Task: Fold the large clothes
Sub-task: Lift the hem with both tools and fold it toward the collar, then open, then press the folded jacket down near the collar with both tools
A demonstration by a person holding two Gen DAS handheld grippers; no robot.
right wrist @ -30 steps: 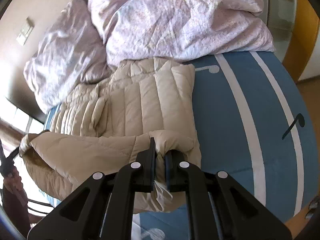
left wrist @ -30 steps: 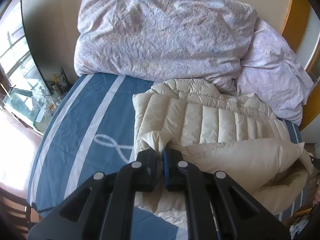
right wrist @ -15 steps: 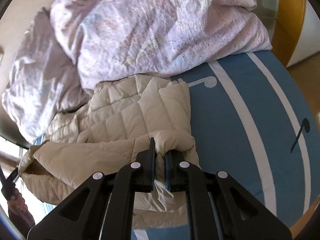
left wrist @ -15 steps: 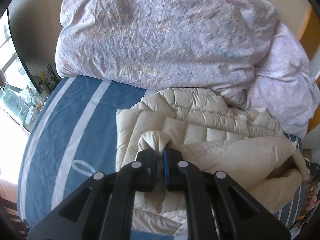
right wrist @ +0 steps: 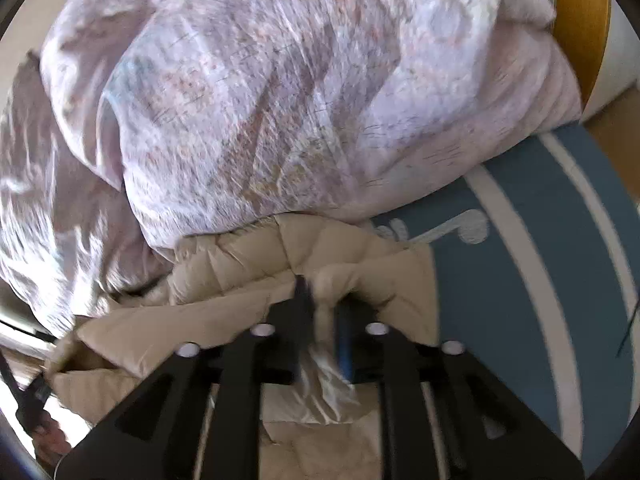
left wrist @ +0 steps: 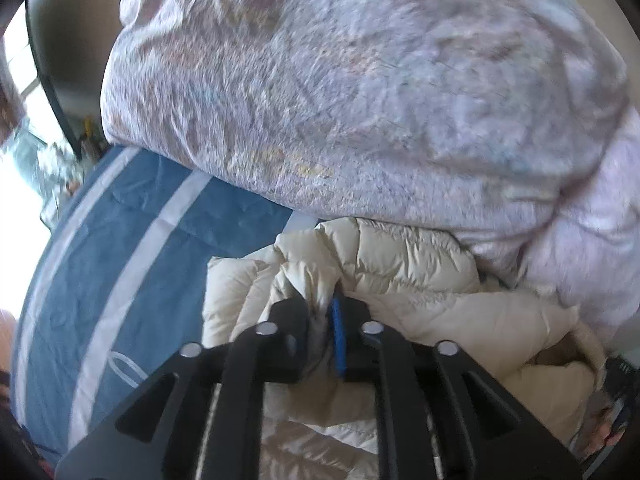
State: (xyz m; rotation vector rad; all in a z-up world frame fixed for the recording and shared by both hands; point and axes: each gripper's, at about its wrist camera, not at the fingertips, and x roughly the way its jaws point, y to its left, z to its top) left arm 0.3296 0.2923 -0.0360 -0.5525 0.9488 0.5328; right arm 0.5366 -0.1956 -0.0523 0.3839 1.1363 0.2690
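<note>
A cream quilted down jacket [left wrist: 400, 264] lies on the blue striped bed, its far edge against the duvet. Its smooth lining side is folded over the quilted side [right wrist: 240, 320]. My left gripper [left wrist: 326, 316] sits at the fold's left corner. Its jaws are opening, and a pinch of jacket fabric is still between them without being squeezed. My right gripper [right wrist: 324, 312] sits at the fold's right corner. Its jaws are opening too, a puff of fabric bulging loosely in the gap.
A big crumpled lilac duvet [left wrist: 360, 100] fills the head of the bed right behind the jacket. Blue sheet with white stripes [left wrist: 140, 260] lies bare to the left, and to the right [right wrist: 520, 260]. A wooden bed frame [right wrist: 576, 20] stands at the far right.
Both grippers carried the jacket's gripped edge forward towards the duvet, covering most of the quilted panel. Their jaws, shut on the fabric before, have now parted.
</note>
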